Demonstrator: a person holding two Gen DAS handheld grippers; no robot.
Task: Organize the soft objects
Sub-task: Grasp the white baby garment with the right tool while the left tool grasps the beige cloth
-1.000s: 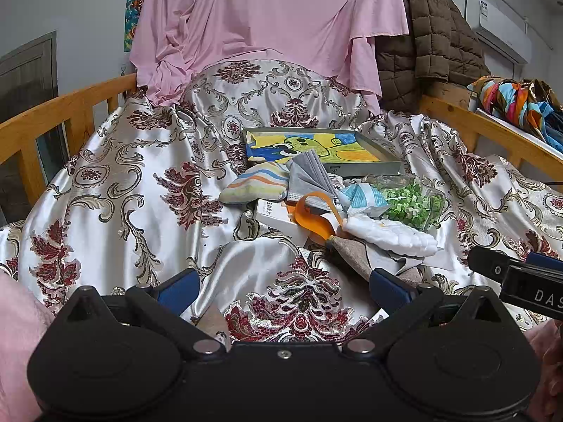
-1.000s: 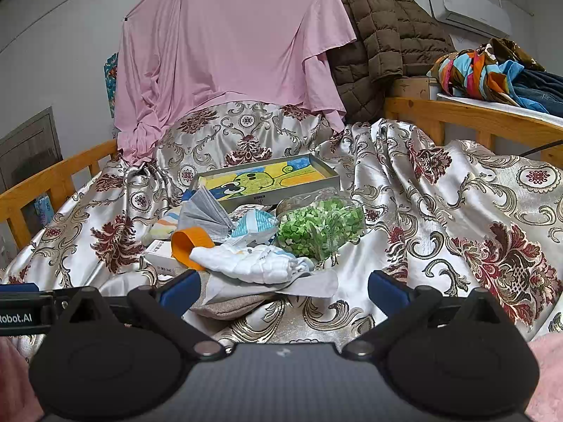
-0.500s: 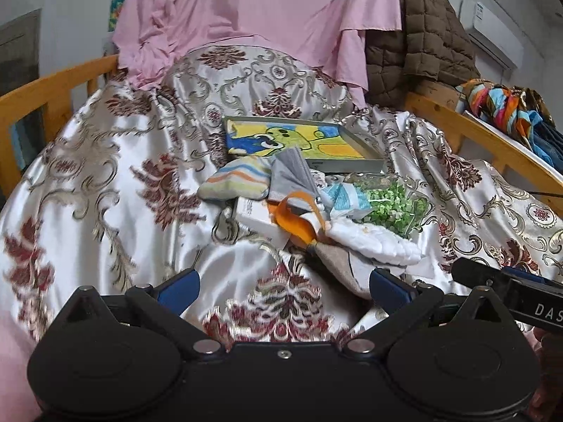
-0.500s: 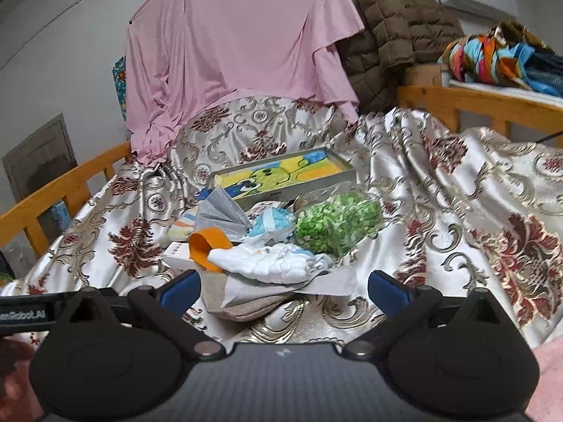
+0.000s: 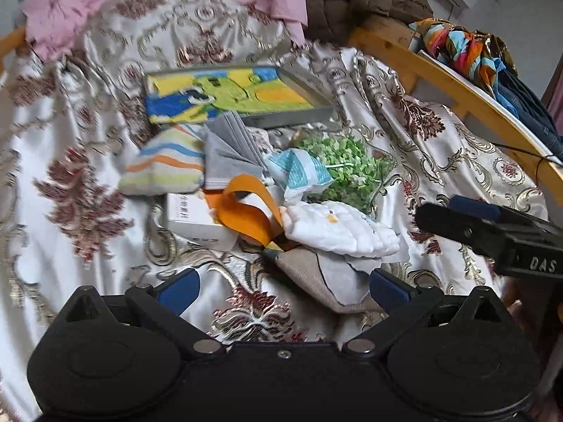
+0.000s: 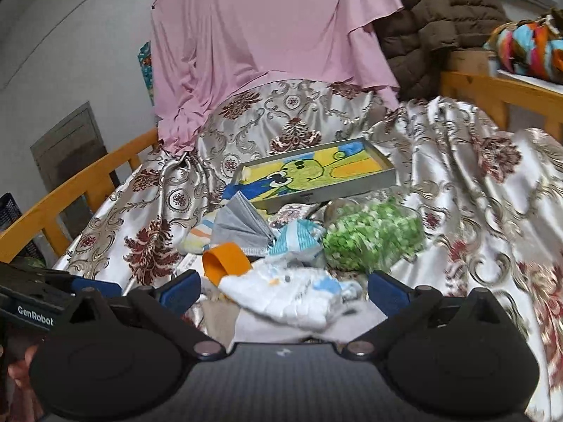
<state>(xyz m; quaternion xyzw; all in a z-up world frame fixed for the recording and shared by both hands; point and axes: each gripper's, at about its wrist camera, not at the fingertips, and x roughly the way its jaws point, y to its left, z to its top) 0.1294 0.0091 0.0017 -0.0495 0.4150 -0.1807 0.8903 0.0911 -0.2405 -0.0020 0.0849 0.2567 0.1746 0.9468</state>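
Note:
A heap of soft things lies on the satin bedspread (image 5: pixel 88 161): a striped sock (image 5: pixel 163 167), a grey folded mask (image 5: pixel 230 151), a blue-white packet (image 5: pixel 301 172), a bag of green bits (image 5: pixel 348 168), an orange band (image 5: pixel 246 207), a white padded cloth (image 5: pixel 337 228) and a beige pouch (image 5: pixel 316 277). My left gripper (image 5: pixel 281 286) is open just short of the pouch. My right gripper (image 6: pixel 283 290) is open with the white padded cloth (image 6: pixel 285 295) lying between its blue fingers (image 6: pixel 385 286). A tray with a cartoon picture (image 6: pixel 316 172) sits behind the heap.
A white box (image 5: pixel 197 219) lies beside the orange band. Wooden bed rails (image 6: pixel 81 190) run along both sides. A pink sheet (image 6: pixel 267 35) and a brown quilted jacket (image 6: pixel 436 21) hang at the back. Colourful clothes (image 5: pixel 468 52) pile up at the right.
Both grippers have moved forward and down toward the heap, which now looks larger. The right gripper's fingers now flank the white cloth. Both stay open.

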